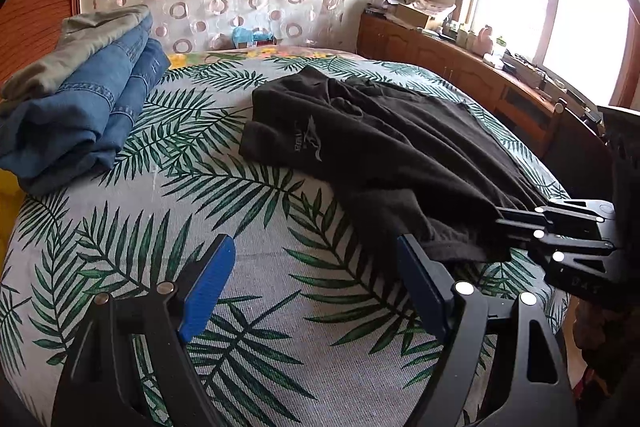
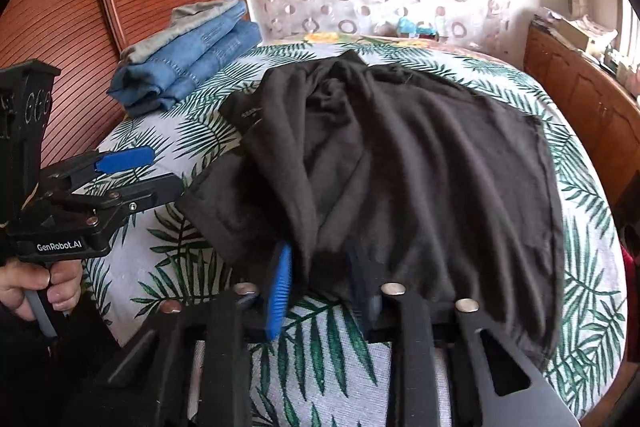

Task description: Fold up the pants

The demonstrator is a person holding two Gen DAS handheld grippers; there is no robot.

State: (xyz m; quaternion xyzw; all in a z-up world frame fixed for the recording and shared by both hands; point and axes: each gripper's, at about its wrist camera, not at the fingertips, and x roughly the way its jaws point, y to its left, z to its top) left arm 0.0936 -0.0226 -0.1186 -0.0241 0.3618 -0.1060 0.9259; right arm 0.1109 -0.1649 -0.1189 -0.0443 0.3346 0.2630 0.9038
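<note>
Black pants (image 2: pixel 400 163) lie crumpled mid-bed on the leaf-print bed (image 1: pixel 256 307), their near hem clenched in the jaws of the right gripper (image 2: pixel 320 287), while the left gripper (image 1: pixel 316 267), jaws released and empty, hovers at nine o'clock of that hem, folded jeans (image 1: pixel 88 111) at ten o'clock.

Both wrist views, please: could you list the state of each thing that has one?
Black fabric pants: crumpled, unfolded, spread on the leaf-print bedspread.
Blue denim jeans: folded, stacked beside them.
Grey-green garment: folded, atop the jeans.
Left gripper: open, empty.
Right gripper: shut on the pants' near edge.
</note>
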